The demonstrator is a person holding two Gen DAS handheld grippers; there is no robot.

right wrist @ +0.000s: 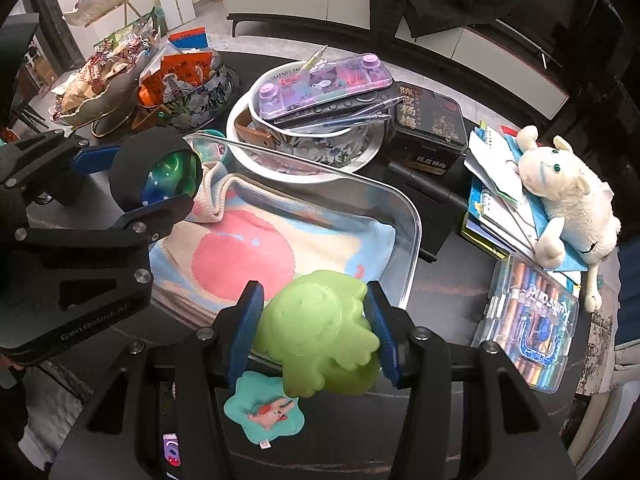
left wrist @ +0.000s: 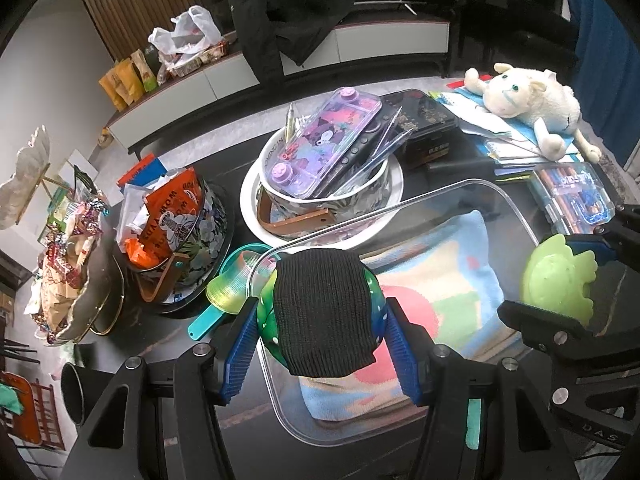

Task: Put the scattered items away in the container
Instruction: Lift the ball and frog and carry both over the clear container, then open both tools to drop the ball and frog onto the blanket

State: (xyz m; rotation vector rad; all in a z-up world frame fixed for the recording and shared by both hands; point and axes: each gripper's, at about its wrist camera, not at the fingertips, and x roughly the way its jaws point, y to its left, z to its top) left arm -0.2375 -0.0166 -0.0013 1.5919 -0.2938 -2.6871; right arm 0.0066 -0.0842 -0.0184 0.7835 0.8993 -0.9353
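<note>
Left tool (left wrist: 326,322) clamped on a green-and-blue ball (left wrist: 269,316) with a black knit band (left wrist: 326,308) over it; ball held above the near-left corner of the clear container (left wrist: 516,210).

Right tool (right wrist: 316,330) clamped on a pale green frog-like toy (right wrist: 316,328), sitting over the container's near rim (right wrist: 414,248).

Inside the container: folded pastel cloth (right wrist: 260,252) covering most of the floor.

Container edges crowded. Far rim touches or nearly touches the white bowl (right wrist: 240,120) holding a purple handheld game (right wrist: 324,84) and pens. Slinky toy (left wrist: 232,284) and teal handle just beside the left rim. Crayon box (right wrist: 528,328) near the right side; black tin (right wrist: 430,128) at the far-right corner.

Teal star-shaped patch (right wrist: 264,410) lies on the dark surface (right wrist: 444,296) under the right tool, outside the container.

Open room: a narrow strip of surface between container and crayon box.
</note>
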